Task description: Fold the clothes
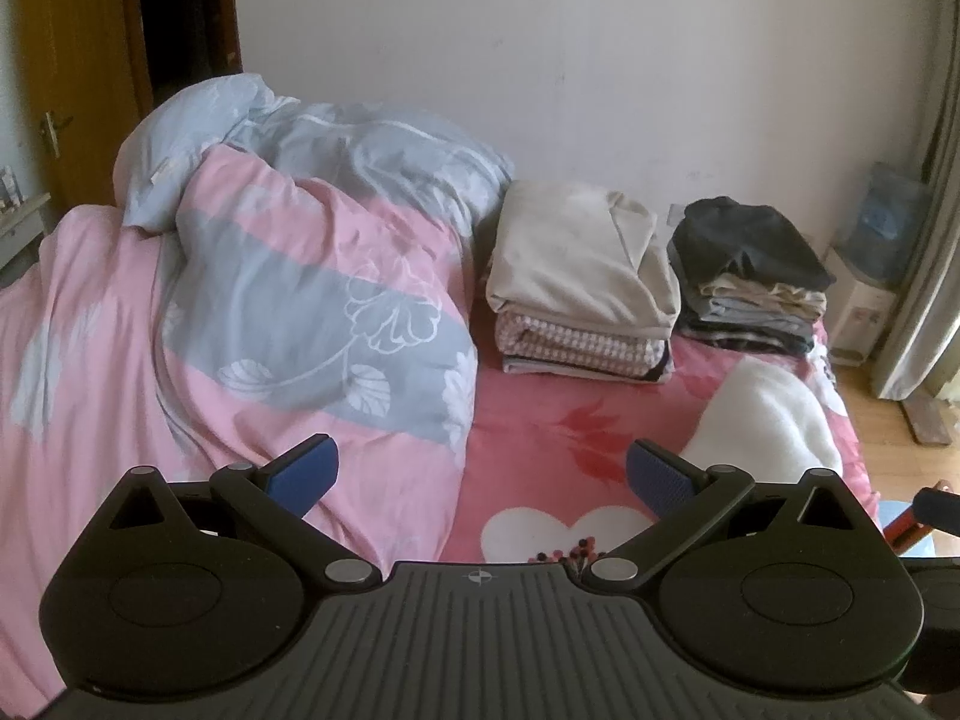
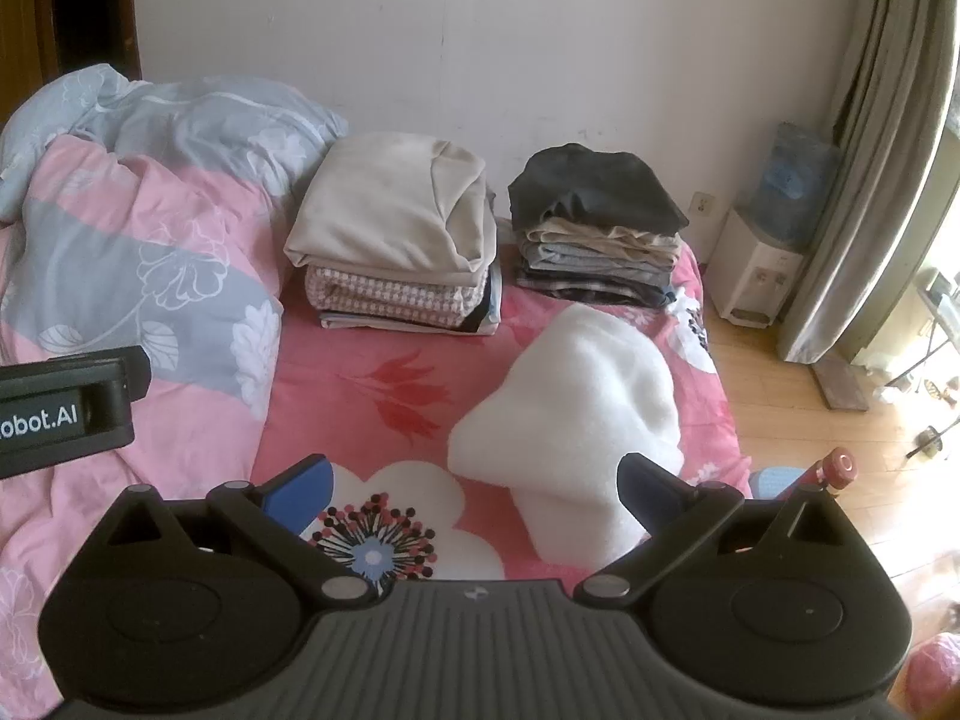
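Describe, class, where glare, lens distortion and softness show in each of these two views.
Right wrist view: daylight blows out the floor beside the curtain, and the fisheye bows that curtain. Left wrist view: light is flatter, the white garment is washed out with almost no texture, and the door curves at the edge.

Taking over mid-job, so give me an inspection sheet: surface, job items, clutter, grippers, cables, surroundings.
Surface: pink floral bed sheet.
Job's things: fluffy white garment lying loose; beige-topped folded stack and dark-topped folded stack by the wall.
Clutter: bunched pink-and-grey duvet.
Grippers: left gripper and right gripper both open, holding nothing.
Cables: nothing seen.
Surroundings: white water dispenser, grey curtain, wooden floor.
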`<state>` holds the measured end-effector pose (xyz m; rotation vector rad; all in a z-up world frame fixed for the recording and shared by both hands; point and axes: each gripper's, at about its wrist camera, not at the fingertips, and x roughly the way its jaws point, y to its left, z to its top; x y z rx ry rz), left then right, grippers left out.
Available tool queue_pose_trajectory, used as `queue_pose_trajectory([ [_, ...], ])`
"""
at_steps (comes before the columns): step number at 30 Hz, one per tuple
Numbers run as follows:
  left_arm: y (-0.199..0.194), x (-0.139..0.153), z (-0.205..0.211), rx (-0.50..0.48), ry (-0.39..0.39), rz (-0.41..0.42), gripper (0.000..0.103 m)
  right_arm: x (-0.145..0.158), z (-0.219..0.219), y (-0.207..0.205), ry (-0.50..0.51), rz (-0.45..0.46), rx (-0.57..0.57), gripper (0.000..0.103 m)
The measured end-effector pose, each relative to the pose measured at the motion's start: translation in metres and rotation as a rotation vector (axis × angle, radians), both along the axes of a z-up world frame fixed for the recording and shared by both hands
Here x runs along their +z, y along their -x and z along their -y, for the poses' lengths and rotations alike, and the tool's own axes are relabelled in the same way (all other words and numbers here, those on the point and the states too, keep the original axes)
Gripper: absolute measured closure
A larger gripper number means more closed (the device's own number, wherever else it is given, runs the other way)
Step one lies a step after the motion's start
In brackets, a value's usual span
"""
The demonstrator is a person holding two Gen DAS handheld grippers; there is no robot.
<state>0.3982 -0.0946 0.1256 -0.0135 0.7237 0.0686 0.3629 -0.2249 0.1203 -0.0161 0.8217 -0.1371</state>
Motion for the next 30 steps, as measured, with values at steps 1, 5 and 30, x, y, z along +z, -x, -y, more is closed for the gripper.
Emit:
queue_pose_trajectory([
  [1, 0.0, -0.0002, 0.0, 0.0, 0.0, -0.001, 0.0, 0.0001, 0.0003, 0.0, 0.0, 0.0, -0.001, 0.0],
  [5, -0.0002, -0.0014, 0.0001, 0.0, 0.0, -0.004, 0.0, -0.0001, 0.0013, -0.0007, 0.0, -0.002, -0.005, 0.0],
  [30, 0.0023, -0.0026, 0.0032, 0.002, -0.032, -0.003, 0.0, 0.0019, 0.0052, -0.0019, -0.031, -0.011, -0.037, 0.0],
])
